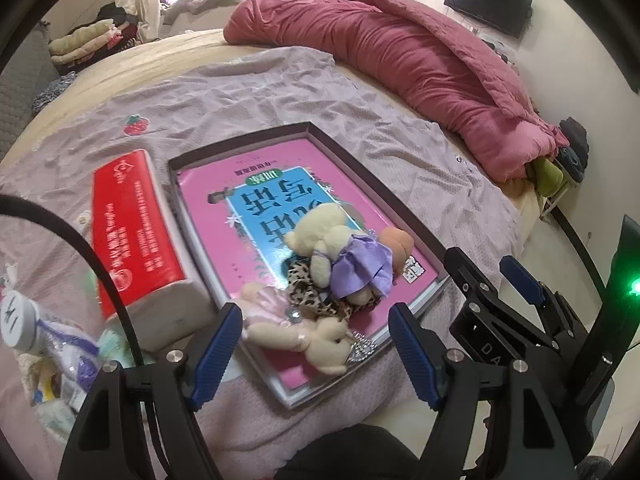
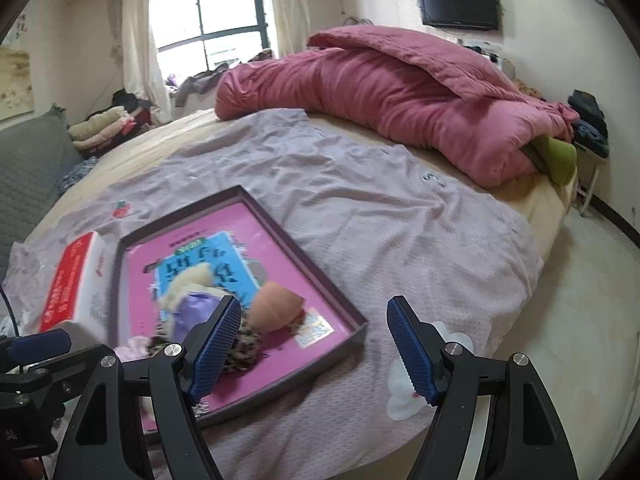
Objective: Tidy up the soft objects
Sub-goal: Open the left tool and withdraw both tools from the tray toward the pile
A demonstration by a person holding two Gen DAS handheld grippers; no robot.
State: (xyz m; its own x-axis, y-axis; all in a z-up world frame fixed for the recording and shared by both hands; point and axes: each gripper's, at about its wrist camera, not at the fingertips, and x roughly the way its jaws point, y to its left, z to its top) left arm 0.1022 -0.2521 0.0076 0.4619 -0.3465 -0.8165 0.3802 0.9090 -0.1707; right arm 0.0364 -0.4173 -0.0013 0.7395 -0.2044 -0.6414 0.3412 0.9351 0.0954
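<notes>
While both tools (image 1: 316, 354) (image 2: 314, 350) gape empty, the right blurs the plush toys (image 2: 188, 292) in the tray (image 2: 340, 300).

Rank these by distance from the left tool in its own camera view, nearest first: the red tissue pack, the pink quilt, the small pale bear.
1. Small pale bear, between the left tool tips.
2. Red tissue pack, left of the tray.
3. Pink quilt, far across the bed.
</notes>
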